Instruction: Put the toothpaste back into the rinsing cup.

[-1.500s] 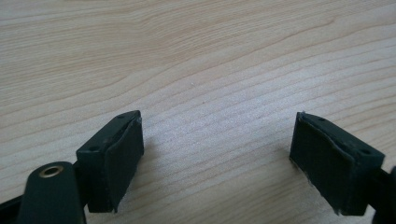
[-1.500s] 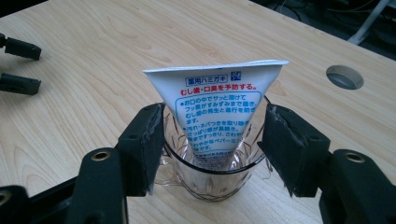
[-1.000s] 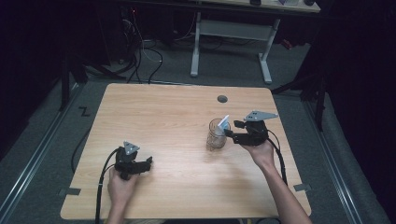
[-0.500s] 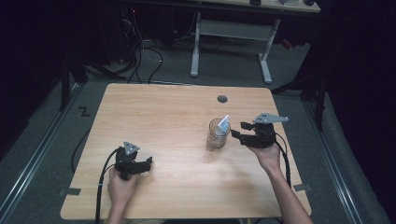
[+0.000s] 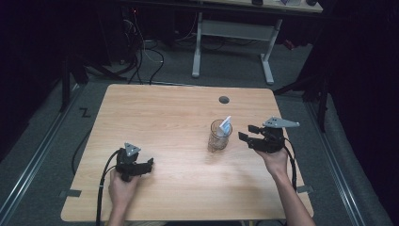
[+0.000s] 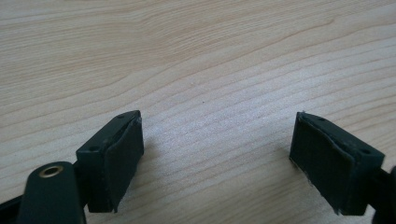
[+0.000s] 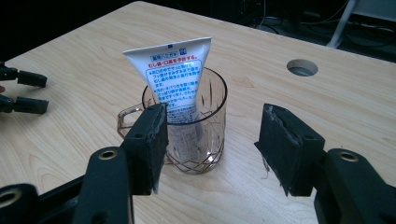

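**On the worktop: tube stands in the cup, both grippers free**

Right of centre on the worktop point(image 5: 160, 113) stands your clear cup point(image 5: 219, 136), with a white tube point(image 7: 175, 79) leaning inside it, crimped end up (printed side faces the right gripper view). Your right gripper point(image 5: 248, 133) sits just beside the cup at its 3 o'clock, apart from it; its jaws stand wide with nothing between them, though they have just been closing a little. Your left gripper point(image 5: 149, 165) rests at the cup's 8 o'clock, well apart, jaws wide over bare wood. A round cable hole point(image 5: 224, 100) lies at the cup's 12 o'clock.
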`<state>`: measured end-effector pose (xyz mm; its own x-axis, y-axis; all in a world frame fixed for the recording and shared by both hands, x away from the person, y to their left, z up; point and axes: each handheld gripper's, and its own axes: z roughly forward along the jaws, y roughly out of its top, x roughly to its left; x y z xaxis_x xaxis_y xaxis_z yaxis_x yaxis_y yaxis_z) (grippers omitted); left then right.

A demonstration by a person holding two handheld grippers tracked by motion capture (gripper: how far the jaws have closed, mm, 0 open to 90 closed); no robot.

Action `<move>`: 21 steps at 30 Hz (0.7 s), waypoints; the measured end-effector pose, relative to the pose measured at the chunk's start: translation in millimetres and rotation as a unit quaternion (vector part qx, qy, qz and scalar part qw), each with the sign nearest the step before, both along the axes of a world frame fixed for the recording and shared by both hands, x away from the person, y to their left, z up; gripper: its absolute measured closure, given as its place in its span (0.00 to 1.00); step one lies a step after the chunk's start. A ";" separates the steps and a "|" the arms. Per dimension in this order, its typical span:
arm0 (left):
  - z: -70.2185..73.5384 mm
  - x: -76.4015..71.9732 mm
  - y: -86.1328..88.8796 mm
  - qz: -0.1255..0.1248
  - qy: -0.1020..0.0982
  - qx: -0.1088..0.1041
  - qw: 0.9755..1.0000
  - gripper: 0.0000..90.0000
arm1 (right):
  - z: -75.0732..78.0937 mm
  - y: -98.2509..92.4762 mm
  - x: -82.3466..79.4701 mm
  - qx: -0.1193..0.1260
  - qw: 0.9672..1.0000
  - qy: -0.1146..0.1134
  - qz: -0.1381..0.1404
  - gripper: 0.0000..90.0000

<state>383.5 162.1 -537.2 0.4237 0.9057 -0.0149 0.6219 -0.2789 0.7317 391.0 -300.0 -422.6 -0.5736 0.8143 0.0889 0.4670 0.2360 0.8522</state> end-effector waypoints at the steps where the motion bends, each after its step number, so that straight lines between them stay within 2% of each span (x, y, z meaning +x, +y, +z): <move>1: 0.0 0.0 0.0 0.000 0.000 0.000 1.000 0.19 | -0.2 -0.6 -0.5 0.001 1.000 0.001 -0.001 0.47; 21: 0.0 0.0 0.0 0.000 0.000 0.000 1.000 0.19 | -5.7 -19.2 -12.1 0.026 0.999 0.002 -0.021 0.47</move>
<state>383.5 162.2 -537.2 0.4239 0.9056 -0.0154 0.6223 -0.2788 0.7315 379.0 -319.2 -428.3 -0.5393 0.8314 0.1339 0.4792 0.1722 0.8607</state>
